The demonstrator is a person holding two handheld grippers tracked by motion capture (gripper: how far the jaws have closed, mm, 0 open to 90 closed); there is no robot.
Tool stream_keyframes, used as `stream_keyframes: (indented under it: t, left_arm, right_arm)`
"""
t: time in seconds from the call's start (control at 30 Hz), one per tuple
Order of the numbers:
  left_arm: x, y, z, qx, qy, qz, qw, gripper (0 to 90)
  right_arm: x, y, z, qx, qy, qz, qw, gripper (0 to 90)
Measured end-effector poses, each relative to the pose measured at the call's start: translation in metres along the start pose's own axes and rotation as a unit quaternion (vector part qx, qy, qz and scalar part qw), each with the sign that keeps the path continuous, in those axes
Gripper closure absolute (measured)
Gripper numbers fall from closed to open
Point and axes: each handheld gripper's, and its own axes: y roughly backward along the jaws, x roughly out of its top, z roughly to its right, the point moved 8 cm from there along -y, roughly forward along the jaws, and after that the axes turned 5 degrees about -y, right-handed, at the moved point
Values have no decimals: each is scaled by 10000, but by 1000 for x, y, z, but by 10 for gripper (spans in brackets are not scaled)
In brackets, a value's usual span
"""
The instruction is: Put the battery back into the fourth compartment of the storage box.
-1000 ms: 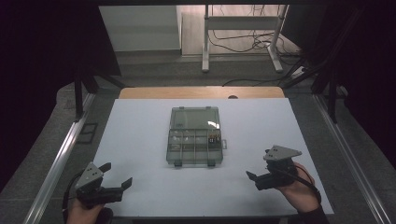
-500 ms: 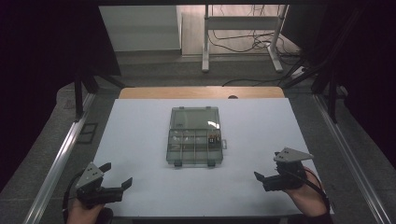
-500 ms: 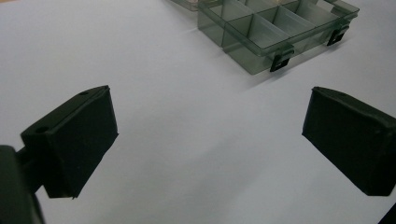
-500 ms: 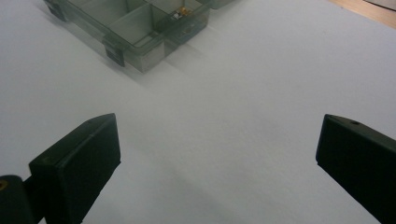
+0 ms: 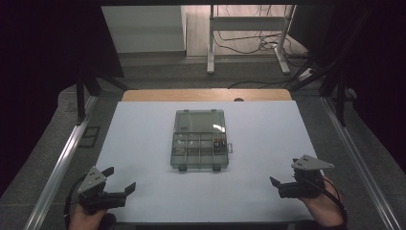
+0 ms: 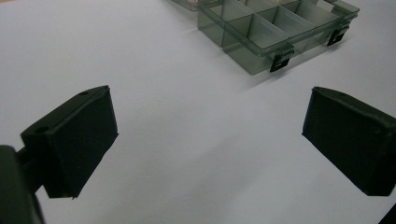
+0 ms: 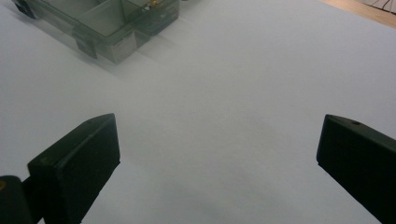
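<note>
Left tongs [image 5: 120, 181] spread wide, empty, right tongs [image 5: 282, 181] likewise, compartment box [image 5: 199, 142] well apart

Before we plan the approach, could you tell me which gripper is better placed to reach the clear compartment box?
Left, narrowly. The left gripper points open jaws toward the compartment box, whose latches face it; the right gripper sits open nearer the table edge.

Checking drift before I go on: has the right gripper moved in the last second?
Yes. The right gripper has pulled back toward the table's near right corner, farther from the compartment box, which lies unmoved.
</note>
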Motion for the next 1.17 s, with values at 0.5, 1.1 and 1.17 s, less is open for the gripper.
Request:
stream_keyframes:
  t: [0.5, 1.1, 1.17]
  left_arm:
    - [0, -1, 0, -15, -6, -8, 10000, 36]
    - [1, -2, 0, -29, -1, -4, 10000, 36]
    - [1, -2, 0, -26, -18, -18, 10000, 36]
  right_arm:
    - [-16, 9, 14, -252, -195, 49, 9995, 0]
    - [-41, 4, 31, -483, -474, -69, 9977, 0]
    - [-40, 4, 31, -481, -460, -44, 9978, 0]
